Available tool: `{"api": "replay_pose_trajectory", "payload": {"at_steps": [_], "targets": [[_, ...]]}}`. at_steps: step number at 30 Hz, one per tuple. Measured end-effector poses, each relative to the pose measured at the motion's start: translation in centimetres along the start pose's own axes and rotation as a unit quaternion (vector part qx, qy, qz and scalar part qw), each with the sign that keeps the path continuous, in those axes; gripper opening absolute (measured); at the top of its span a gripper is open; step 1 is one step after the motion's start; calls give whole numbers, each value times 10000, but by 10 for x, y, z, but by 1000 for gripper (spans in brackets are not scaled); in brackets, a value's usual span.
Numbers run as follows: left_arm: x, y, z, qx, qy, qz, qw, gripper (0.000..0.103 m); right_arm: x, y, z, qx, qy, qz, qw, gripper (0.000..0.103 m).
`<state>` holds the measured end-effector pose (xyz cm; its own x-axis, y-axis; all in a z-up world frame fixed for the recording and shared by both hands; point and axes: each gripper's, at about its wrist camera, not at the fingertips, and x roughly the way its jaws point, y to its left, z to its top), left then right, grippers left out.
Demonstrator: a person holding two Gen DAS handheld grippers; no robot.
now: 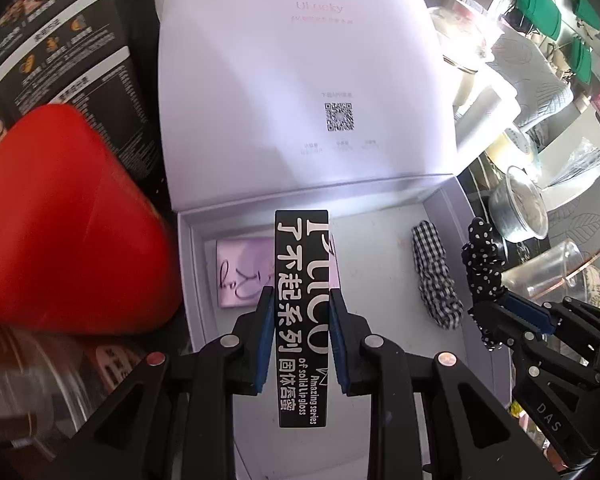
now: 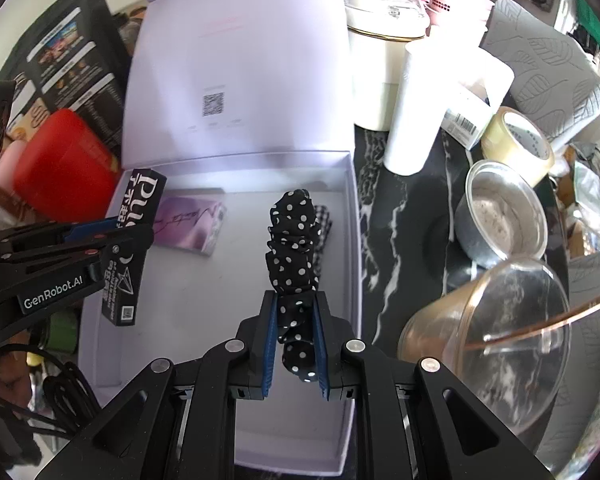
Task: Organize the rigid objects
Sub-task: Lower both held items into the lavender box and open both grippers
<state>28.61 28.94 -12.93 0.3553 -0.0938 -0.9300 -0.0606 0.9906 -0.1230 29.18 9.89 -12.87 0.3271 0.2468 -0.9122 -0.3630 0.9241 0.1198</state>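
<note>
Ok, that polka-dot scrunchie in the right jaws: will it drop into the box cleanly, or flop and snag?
The polka-dot scrunchie looks soft and floppy: its ruffles bunch and squash between the right gripper jaws. It probably weighs little, so it may cling to the ribbed pads on release. It should not roll; expect it to slump beside the checked scrunchie in the white box.

Home, looks like a cluttered kitchen or dining counter. Black marble-look countertop [image 2: 396,216] with white veins. At 1 o'clock a white lidded pot [image 2: 376,52] with glass lid, paper towel roll [image 2: 416,108] just beside it. At 3 o'clock a packing tape roll [image 2: 516,144], steel bowl [image 2: 500,216], clear glass bowl [image 2: 496,340]. Green chairs [image 1: 540,4] in the background at 1 o'clock, left wrist view.
</note>
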Motion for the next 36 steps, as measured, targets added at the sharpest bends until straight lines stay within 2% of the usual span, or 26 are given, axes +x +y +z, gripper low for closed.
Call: {"api": "replay_pose_trajectory", "payload": {"at_steps": [16,21,25,29,36], "targets": [[17,9,29,-125,-110,345,9993,25,20,1,17,-3,2,-42,10000,17],[13,6,33,-106,-198,560,9982,25,18,1,17,21,-21,-80,10000,19],[16,8,34,-259,-49,375,9990,25,14,-1,16,89,-42,-37,9999,25],[12,5,33,-175,-59,500,9986,25,9,-1,14,101,-99,-33,9999,32],[6,-1,32,-190,-39,549,9983,26,-2,-2,11,164,-176,-18,9997,33]]}}
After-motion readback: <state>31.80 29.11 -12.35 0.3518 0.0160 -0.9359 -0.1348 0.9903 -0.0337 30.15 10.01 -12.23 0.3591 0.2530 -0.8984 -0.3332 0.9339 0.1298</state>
